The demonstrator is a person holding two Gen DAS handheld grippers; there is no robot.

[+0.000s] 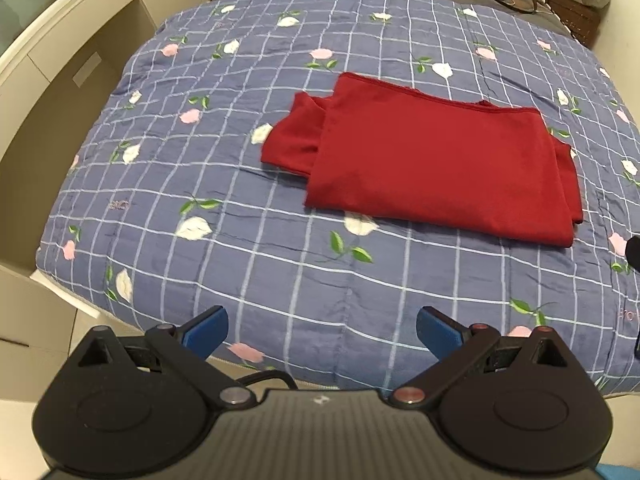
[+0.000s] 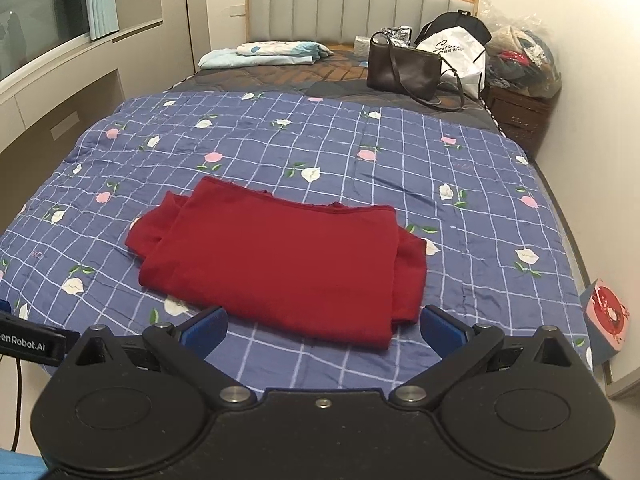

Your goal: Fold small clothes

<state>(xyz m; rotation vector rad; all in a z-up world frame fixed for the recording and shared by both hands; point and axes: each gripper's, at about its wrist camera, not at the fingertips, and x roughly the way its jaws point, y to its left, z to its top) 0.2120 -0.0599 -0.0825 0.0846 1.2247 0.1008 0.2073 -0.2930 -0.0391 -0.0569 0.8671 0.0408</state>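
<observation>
A red garment lies folded into a rough rectangle on the blue checked quilt, with a sleeve sticking out at its left side. In the right wrist view the red garment lies just beyond the fingers. My left gripper hovers open above the quilt's near edge, well short of the garment and to its left. My right gripper is open too, its blue fingertips close to the garment's near edge, nothing between them. Part of the left gripper shows at the left edge.
The quilt covers the near half of a bed. Toward the headboard sit a dark handbag, a white bag and folded light bedding. A nightstand with bagged items stands at the right; cabinets run along the left.
</observation>
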